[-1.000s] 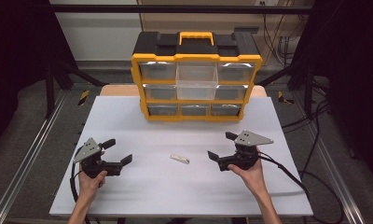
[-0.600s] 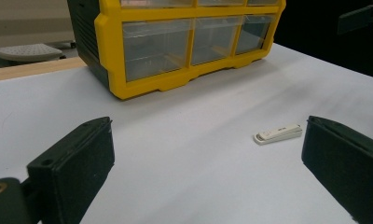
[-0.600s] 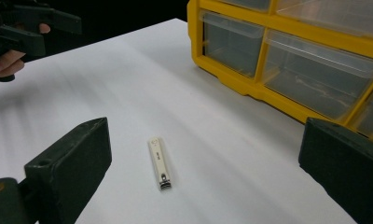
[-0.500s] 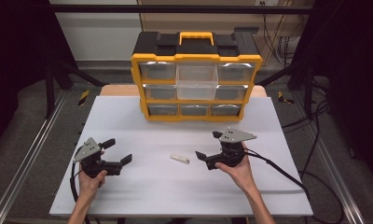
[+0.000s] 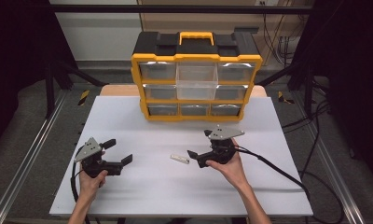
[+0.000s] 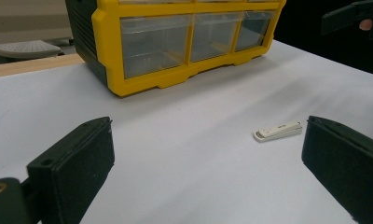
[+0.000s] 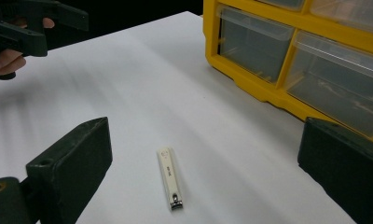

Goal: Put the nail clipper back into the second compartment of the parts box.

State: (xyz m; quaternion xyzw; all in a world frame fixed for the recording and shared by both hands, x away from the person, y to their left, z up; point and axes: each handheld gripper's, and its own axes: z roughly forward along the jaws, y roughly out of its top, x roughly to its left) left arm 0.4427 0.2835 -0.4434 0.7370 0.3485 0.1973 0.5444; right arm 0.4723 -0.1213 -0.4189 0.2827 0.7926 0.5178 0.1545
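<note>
While the left gripper (image 5: pixel 115 151) rests open on the desk (image 5: pixel 128 116), the right gripper (image 5: pixel 199 147) hovers open just beside the nail clipper (image 5: pixel 179 158). In the right gripper view the clipper lies flat between the spread jaws, so closing too high could likely skid it away.

On the table (image 5: pixel 128 196) the drawer cabinet (image 5: pixel 196 77) stands at the far middle, the nail clipper (image 5: pixel 179 158) lies before it, my left gripper (image 5: pixel 117 152) well to its left, my right gripper (image 5: pixel 199 143) just beside its right.
</note>
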